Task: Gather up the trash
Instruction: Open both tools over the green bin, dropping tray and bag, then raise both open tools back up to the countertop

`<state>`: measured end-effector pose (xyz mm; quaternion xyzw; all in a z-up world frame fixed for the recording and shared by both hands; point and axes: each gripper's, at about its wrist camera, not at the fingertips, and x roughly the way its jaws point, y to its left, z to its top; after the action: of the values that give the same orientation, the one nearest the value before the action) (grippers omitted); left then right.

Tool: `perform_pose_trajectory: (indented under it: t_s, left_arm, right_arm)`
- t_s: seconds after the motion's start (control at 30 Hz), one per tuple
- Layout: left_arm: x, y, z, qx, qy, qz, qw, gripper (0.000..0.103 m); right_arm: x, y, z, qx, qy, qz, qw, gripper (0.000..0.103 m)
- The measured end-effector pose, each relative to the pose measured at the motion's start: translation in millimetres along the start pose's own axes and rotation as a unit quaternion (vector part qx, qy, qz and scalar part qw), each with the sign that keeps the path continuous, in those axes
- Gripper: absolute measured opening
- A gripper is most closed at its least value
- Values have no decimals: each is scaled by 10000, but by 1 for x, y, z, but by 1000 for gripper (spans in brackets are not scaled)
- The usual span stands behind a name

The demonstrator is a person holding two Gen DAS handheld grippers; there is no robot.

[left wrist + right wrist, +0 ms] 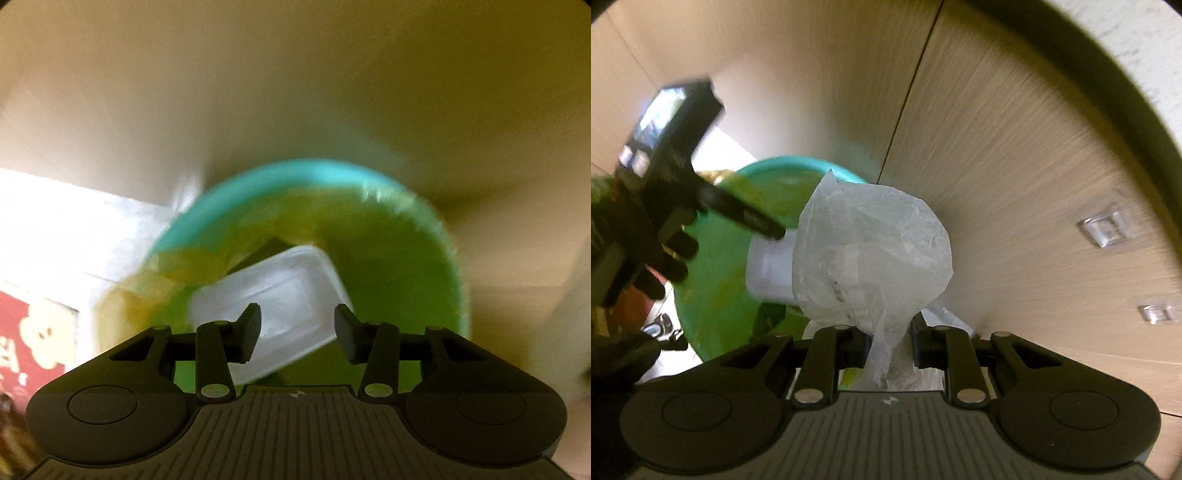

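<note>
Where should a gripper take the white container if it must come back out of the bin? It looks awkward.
By a long rim edge of the white container, coming from above: it lies tilted in the green bin with its flat face up, too wide to span.

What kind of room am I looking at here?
Probably a home, maybe a kitchen corner: a lined green bin stands on the floor by wood-grain cabinet panels, with a white container in it.
</note>
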<state>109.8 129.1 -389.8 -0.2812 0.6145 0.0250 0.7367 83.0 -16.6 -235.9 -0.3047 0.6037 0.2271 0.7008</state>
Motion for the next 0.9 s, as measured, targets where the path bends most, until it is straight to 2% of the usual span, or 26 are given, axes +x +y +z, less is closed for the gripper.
perform_pose_trajectory:
  t_s: [0.13, 0.2, 0.33, 0.4, 0.53, 0.7, 0.9]
  left_arm:
    - [-58, 17, 9, -417, -709, -481, 9955, 48]
    - [-84, 23, 9, -504, -1003, -571, 9920, 48]
    - [-123, 35, 9, -733, -1480, -580, 9846, 48]
    - [-137, 41, 7, -843, -1653, -519, 9813, 48]
    - [-165, 43, 0, -976, -2006, -396, 9740, 48]
    - [-213, 25, -4, -697, -2517, -416, 9644, 48]
    - [-281, -18, -3, 67, -3001, -870, 9499, 48]
  right_arm:
    - [6, 7, 5, 32, 14, 351, 9994, 20]
    - [7, 11, 11, 99, -45, 634, 9979, 24]
    - [-1, 20, 22, 101, -231, 944, 9952, 32]
    - [-7, 22, 24, 32, -338, 918, 9952, 35]
    - [-14, 15, 24, 32, -408, 804, 9959, 35]
    - [-31, -6, 19, 133, -661, 708, 9952, 35]
    - [-87, -23, 8, 177, -1503, 597, 9867, 35]
